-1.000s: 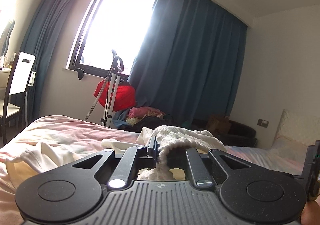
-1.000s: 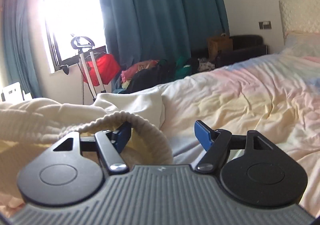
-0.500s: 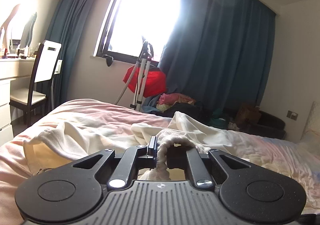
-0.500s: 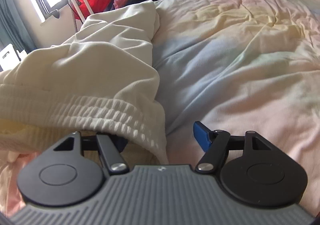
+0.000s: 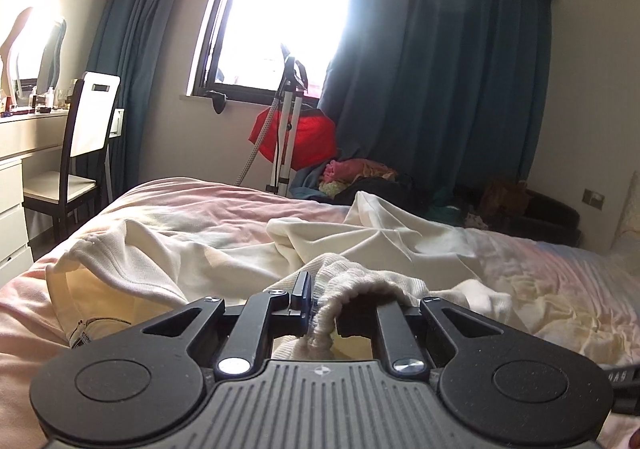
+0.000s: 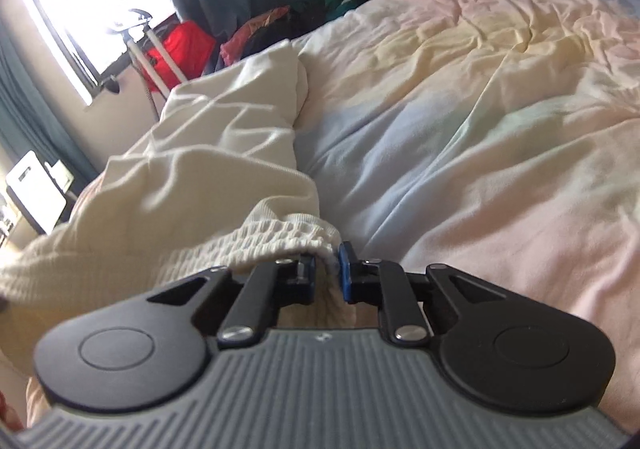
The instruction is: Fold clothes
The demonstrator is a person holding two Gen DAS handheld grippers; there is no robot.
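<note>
A cream sweatshirt [image 5: 180, 257] lies spread and rumpled on the pastel bed cover [image 5: 208, 213]. My left gripper [image 5: 320, 301] is shut on its ribbed hem [image 5: 360, 285], which bunches over the right finger. In the right wrist view the same cream sweatshirt [image 6: 208, 169] stretches away to the left. My right gripper [image 6: 328, 269] is shut on the ribbed hem [image 6: 280, 237] at its near corner, low over the bed cover [image 6: 480, 129].
A chair [image 5: 84, 153] and a white desk [image 5: 24, 137] stand left of the bed. A garment steamer stand [image 5: 286, 121] with a red bag [image 5: 308, 133], a clothes pile [image 5: 360, 173] and blue curtains [image 5: 440, 89] are beyond the bed's far side.
My right gripper has closed on the ribbed hem; it was open before. It has tilted down toward the bed. My left gripper has kept its hold and swung its view left.
</note>
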